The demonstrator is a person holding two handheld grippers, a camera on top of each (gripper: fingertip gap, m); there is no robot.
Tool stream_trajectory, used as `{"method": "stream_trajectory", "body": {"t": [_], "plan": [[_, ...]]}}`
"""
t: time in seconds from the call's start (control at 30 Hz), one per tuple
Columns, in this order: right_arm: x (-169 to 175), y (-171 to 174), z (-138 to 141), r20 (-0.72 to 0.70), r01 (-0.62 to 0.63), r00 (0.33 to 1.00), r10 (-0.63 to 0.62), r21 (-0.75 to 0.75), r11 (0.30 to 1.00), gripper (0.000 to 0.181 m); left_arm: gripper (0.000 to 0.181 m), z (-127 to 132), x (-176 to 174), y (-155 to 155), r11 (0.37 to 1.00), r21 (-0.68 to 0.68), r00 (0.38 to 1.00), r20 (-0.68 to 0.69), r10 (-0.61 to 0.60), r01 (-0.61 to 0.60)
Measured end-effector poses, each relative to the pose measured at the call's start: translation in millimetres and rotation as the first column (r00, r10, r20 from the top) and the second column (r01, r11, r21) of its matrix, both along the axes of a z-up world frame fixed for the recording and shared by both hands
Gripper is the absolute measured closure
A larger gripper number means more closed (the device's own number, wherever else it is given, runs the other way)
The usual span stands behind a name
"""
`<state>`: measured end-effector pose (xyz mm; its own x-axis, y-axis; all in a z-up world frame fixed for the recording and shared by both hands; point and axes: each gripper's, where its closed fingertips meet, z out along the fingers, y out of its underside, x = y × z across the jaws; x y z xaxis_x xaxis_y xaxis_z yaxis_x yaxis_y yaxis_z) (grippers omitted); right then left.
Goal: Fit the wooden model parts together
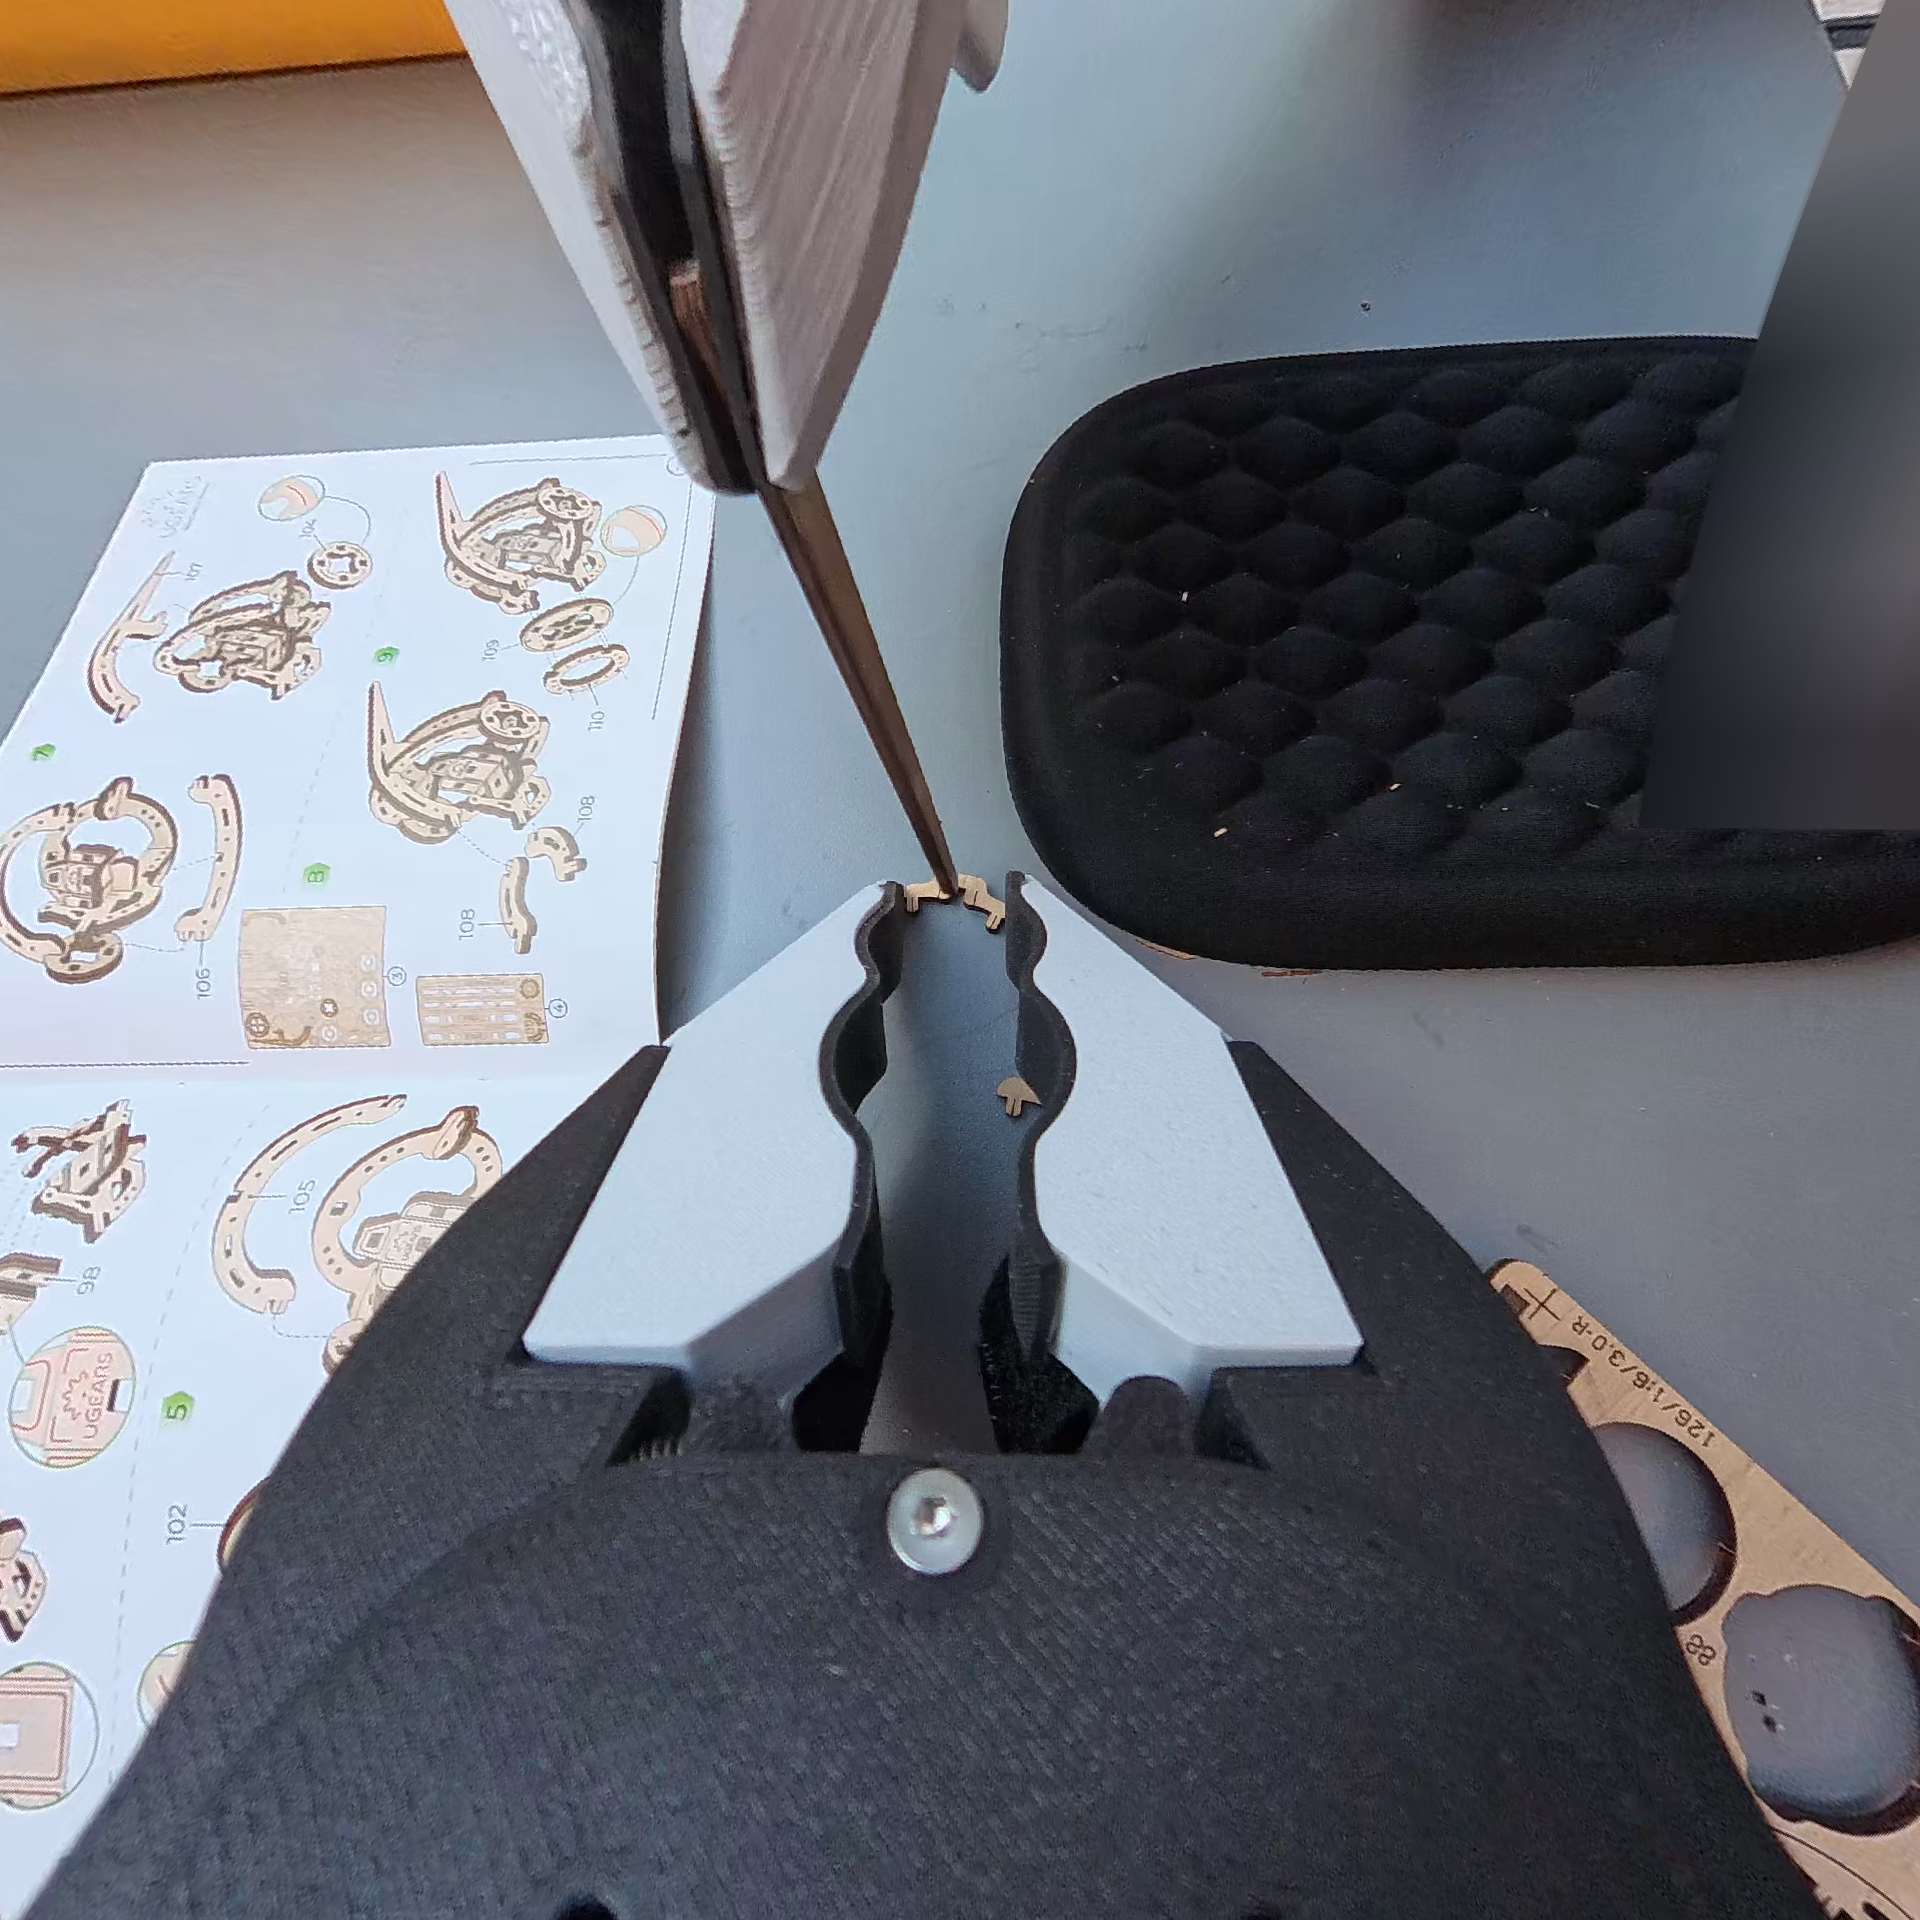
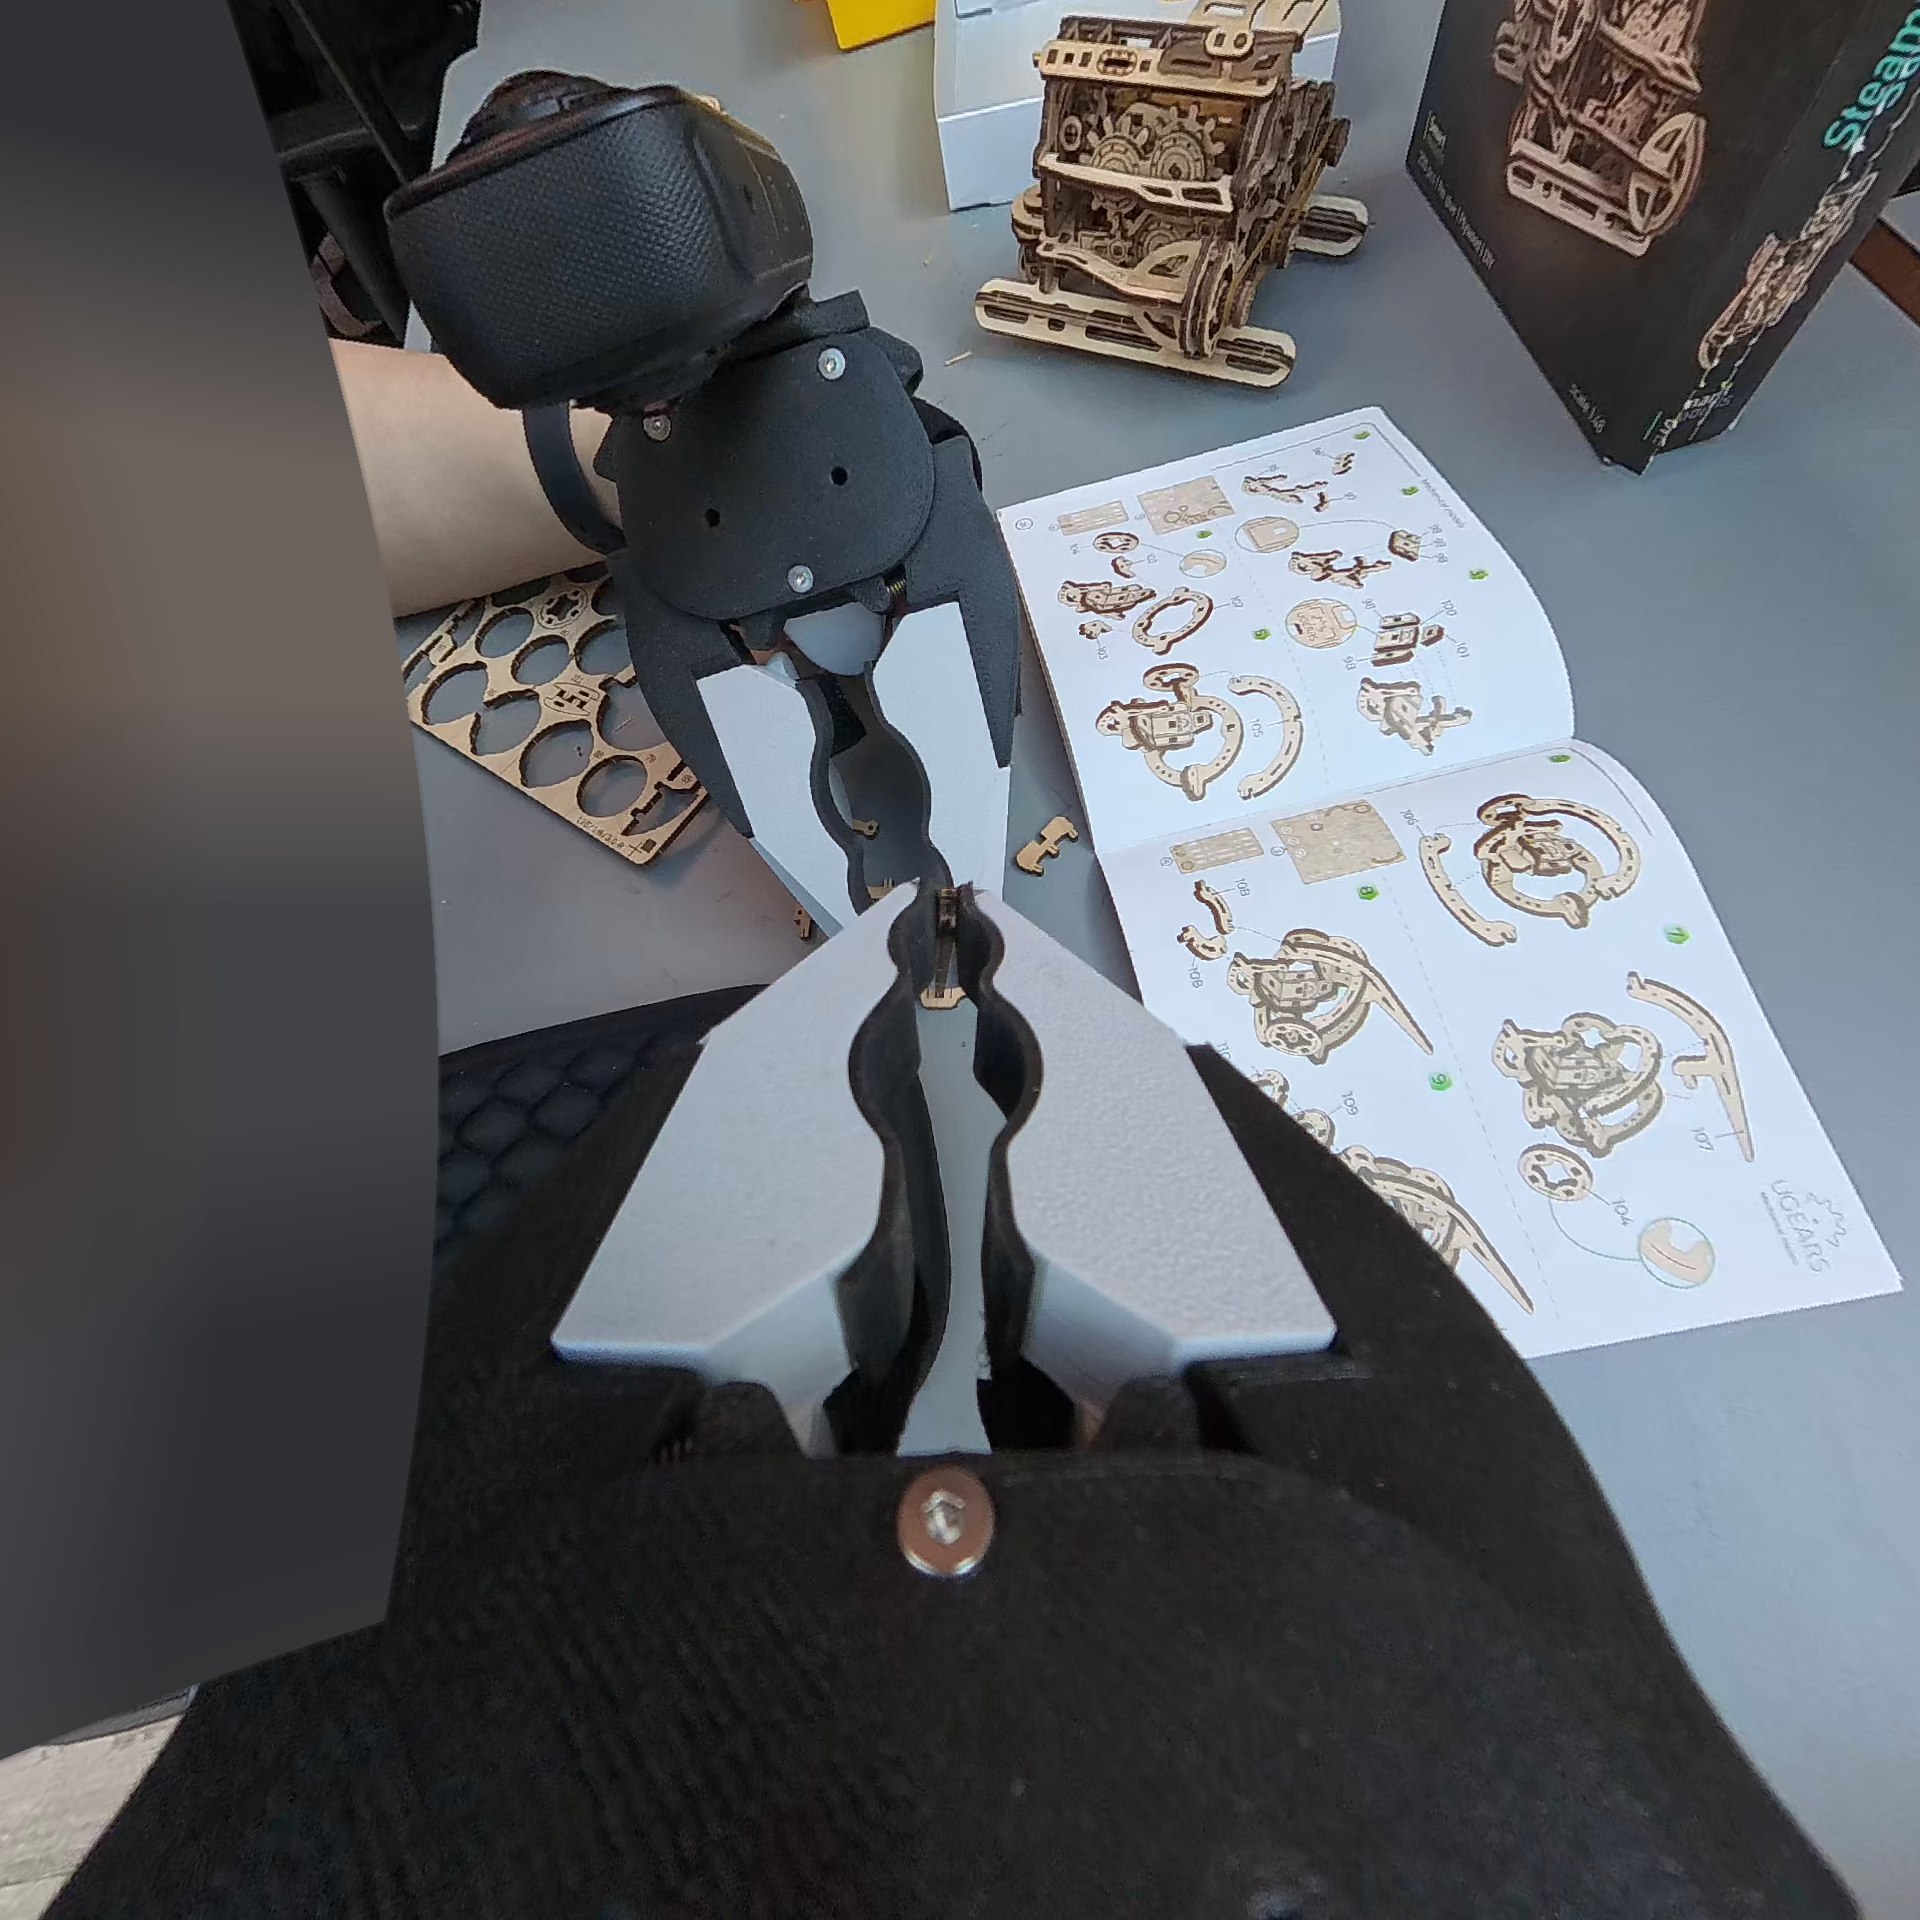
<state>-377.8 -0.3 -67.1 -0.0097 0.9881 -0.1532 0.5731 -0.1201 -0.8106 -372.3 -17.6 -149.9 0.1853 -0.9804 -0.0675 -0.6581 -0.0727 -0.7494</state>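
My left gripper point(image 1: 951, 888) pinches a small curved wooden part point(image 1: 956, 899) between its fingertips, low over the grey table. My right gripper point(image 2: 940, 899) is shut on a thin flat wooden part point(image 2: 945, 940), seen edge-on. In the left wrist view that thin part point(image 1: 862, 686) slants down from the right gripper's fingers point(image 1: 790, 260), and its tip touches the top of the curved part. A tiny mushroom-shaped wooden bit point(image 1: 1018, 1096) shows between my left fingers. The left gripper's black housing point(image 2: 769, 499) faces me in the right wrist view.
An open instruction booklet point(image 1: 312, 779) point(image 2: 1455, 831) lies beside the work. A black quilted pad point(image 1: 1403, 644), a punched-out wooden sheet point(image 2: 561, 717) point(image 1: 1714, 1558), a loose wooden piece point(image 2: 1044, 844), an assembled wooden model point(image 2: 1164, 187) and a dark box point(image 2: 1662, 208) are around. A forearm point(image 2: 457, 468) is at left. Some 8 cm of space lies between my two pairs of fingers. The assembled wooden model point(image 2: 1164, 187) is about equally far from each gripper, around 30 cm.
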Motion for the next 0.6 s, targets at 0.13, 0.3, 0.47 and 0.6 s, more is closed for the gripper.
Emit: {"method": "stream_trajectory", "body": {"t": [0.13, 0.3, 0.47, 0.6], "plan": [[-0.5, 0.2, -3.8, 0.007, 0.006, 1.0, -0.006, -0.005, 1.0, 0.18, 0.164, 0.1, 0.0, -0.1, 1.0, 0.003, 1.0, -0.002, 0.001, -0.001], [-0.7, 0.9, -4.4, 0.003, 0.009, 1.0, -0.009, -0.021, 1.0, 0.18, 0.165, 0.0, 0.0, -0.1, 1.0, -0.002, 1.0, 0.0, 0.002, -0.002], [0.4, 0.7, -5.2, 0.032, 0.014, 0.999, -0.014, 0.03, 0.999, 0.18, 0.165, 0.1, 0.1, -0.1, 1.0, -0.001, 1.0, 0.0, 0.003, -0.003], [0.8, -1.1, -4.8, 0.041, 0.006, 0.999, -0.008, 0.043, 0.999, 0.18, 0.165, -0.1, 0.2, -0.1, 1.0, -0.004, 1.0, 0.0, 0.004, -0.004]]}}
